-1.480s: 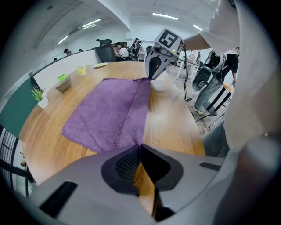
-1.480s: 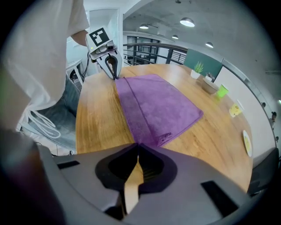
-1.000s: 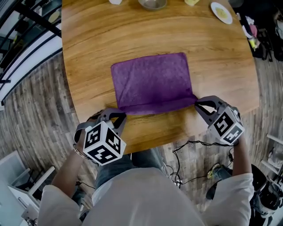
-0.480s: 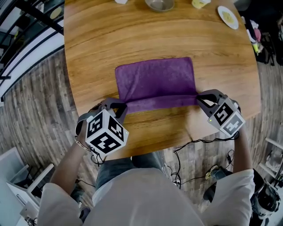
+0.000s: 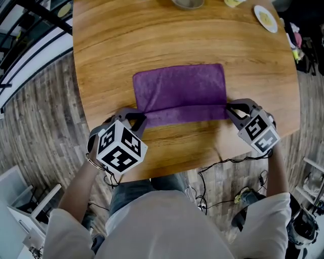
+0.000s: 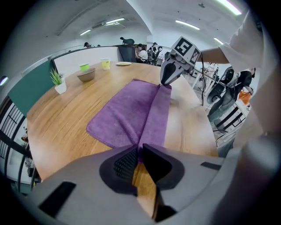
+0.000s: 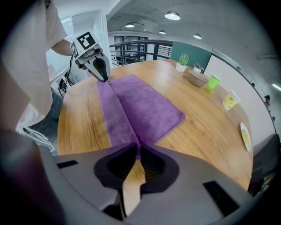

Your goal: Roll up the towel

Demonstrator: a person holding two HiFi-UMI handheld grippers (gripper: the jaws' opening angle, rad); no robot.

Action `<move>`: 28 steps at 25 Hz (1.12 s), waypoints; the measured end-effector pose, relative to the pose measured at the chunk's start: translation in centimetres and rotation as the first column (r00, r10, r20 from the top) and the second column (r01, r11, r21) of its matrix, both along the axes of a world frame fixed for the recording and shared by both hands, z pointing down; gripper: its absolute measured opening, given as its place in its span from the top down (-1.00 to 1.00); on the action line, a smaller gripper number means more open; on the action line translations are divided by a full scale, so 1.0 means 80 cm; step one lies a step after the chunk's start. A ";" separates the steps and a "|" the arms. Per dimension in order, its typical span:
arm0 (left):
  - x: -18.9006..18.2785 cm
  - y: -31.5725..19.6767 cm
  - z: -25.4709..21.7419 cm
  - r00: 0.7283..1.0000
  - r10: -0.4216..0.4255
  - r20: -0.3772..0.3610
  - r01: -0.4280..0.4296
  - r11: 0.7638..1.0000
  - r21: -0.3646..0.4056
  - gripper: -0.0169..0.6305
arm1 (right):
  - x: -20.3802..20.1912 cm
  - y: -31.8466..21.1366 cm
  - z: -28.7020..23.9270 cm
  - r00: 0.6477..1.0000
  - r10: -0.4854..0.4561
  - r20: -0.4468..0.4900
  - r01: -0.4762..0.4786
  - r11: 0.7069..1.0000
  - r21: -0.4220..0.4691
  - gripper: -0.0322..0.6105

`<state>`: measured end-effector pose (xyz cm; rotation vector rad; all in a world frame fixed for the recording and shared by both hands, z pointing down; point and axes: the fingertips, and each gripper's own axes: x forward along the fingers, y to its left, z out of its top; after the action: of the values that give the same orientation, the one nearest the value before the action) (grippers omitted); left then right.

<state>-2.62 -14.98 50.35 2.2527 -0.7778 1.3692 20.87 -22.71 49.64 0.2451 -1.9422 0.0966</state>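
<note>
A purple towel lies flat on the round wooden table, its near edge folded over into a narrow strip. My left gripper pinches the strip's left end. In the left gripper view the purple cloth runs into the tips of the left gripper. My right gripper holds the strip's right end, and the right gripper view shows the right gripper nipping the fold of the towel. Both pairs of jaws have just been opening slightly, the cloth still between them.
A metal bowl, a yellow cup and a small plate stand along the table's far edge. A potted plant stands far left. Cables lie on the wood floor by the person's legs.
Both grippers have carried the folded near edge a little farther across the towel, away from the person. The folded strip now lies lower and flatter.
</note>
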 end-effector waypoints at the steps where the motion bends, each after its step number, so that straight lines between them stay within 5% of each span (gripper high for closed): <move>1: -0.002 -0.002 -0.001 1.000 -0.007 -0.003 0.007 1.000 0.000 0.82 | 0.001 -0.003 -0.001 1.000 0.006 0.007 -0.006 1.000 0.007 0.76; 9: -0.009 0.009 -0.032 1.000 0.000 -0.004 0.000 0.999 0.051 0.70 | 0.013 0.000 -0.026 0.997 0.039 0.071 -0.043 0.997 0.056 0.62; 18: 0.034 0.047 -0.024 0.980 0.187 0.063 -0.192 0.979 0.074 0.70 | -0.001 0.054 -0.014 0.989 -0.151 -0.008 0.151 0.986 0.070 0.62; 28: 0.025 0.043 0.007 0.972 0.204 0.120 -0.214 0.975 0.069 0.71 | 0.002 0.051 0.023 0.974 -0.213 -0.077 0.219 0.973 0.077 0.70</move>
<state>-0.60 -11.57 50.94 2.3945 -0.6571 1.5990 21.03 -18.65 51.46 0.0904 -1.8948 -0.1371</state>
